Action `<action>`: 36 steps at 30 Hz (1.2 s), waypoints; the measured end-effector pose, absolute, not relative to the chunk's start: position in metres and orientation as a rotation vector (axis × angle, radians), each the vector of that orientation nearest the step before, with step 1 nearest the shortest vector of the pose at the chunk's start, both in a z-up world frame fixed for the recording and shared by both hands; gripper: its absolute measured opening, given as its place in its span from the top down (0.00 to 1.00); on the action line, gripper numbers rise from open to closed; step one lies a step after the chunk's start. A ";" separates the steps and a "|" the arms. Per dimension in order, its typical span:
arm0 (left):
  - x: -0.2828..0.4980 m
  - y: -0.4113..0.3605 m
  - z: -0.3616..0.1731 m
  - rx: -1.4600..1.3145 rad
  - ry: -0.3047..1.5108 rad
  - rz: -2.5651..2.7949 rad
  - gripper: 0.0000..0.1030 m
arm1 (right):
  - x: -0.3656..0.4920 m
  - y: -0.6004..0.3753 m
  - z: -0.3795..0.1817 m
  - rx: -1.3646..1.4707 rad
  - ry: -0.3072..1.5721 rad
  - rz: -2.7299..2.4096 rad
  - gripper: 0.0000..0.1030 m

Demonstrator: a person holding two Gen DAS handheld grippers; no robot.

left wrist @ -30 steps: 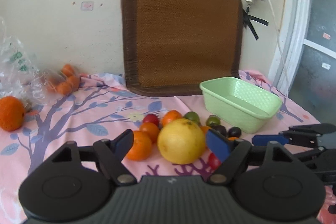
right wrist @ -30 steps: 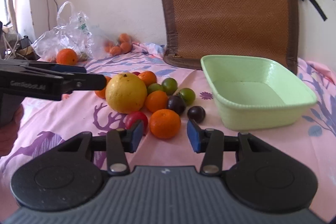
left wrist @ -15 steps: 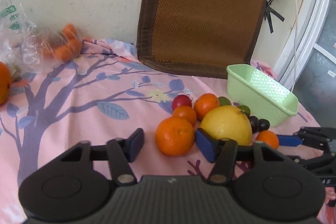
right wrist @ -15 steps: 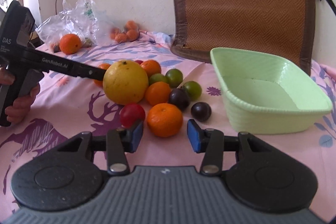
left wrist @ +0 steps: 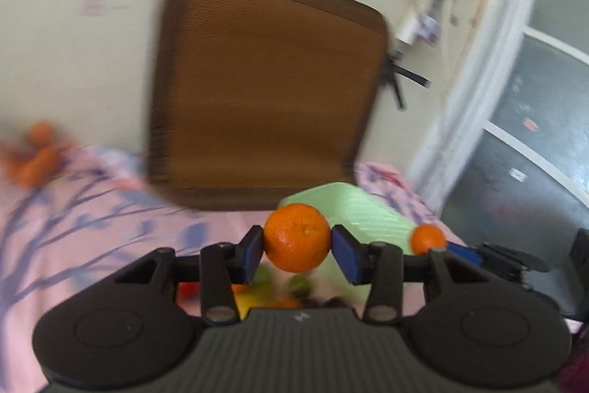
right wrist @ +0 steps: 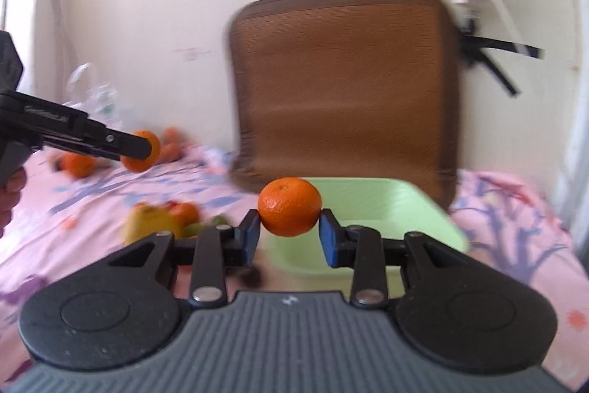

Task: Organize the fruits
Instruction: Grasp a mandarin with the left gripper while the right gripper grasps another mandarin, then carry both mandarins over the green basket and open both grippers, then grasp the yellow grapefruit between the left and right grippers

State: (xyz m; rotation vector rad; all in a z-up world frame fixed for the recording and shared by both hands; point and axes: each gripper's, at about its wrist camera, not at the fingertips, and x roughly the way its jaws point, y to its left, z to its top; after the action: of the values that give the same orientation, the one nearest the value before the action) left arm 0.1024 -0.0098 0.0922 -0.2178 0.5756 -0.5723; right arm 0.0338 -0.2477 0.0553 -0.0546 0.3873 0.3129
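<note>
My left gripper [left wrist: 297, 250] is shut on an orange [left wrist: 297, 237] and holds it up above the table. It also shows in the right wrist view [right wrist: 141, 150] at the left, with its orange [right wrist: 147, 150]. My right gripper [right wrist: 289, 234] is shut on another orange [right wrist: 289, 206], held in front of the light green basket [right wrist: 412, 205]. That orange shows in the left wrist view [left wrist: 427, 239] beside the basket [left wrist: 353, 209]. The remaining fruit pile [right wrist: 165, 216], with a big yellow fruit, lies on the pink cloth left of the basket, blurred.
A brown woven mat [right wrist: 342, 80] leans on the wall behind the basket. A plastic bag [right wrist: 92, 95] and several oranges [right wrist: 77, 165] lie at the far left. A white door frame [left wrist: 475, 80] stands at the right.
Both grippers have shut on an orange each and lifted them off the cloth. Both views have tilted upward and are blurred by motion.
</note>
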 end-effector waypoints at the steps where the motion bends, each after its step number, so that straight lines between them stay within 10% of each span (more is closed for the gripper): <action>1: 0.113 -0.026 0.092 -0.199 0.585 -0.594 0.60 | 0.040 -0.256 0.053 -0.053 0.388 0.274 0.64; 15: 0.161 -0.140 0.039 -0.109 0.737 -0.611 0.59 | 0.064 -0.288 0.024 -0.071 0.407 0.153 0.49; 27: 0.052 0.018 0.099 -0.205 0.486 -0.342 0.54 | 0.033 -0.298 0.046 0.086 0.220 0.126 0.50; 36: 0.049 0.031 0.044 -0.174 0.640 -0.337 0.27 | 0.001 -0.201 0.040 -0.002 0.442 0.445 0.50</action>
State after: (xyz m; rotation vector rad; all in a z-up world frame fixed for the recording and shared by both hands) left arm 0.0494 0.0306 0.0442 -0.1737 0.6399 -0.3365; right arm 0.0007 -0.2011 0.0400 -0.0018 0.4423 0.4455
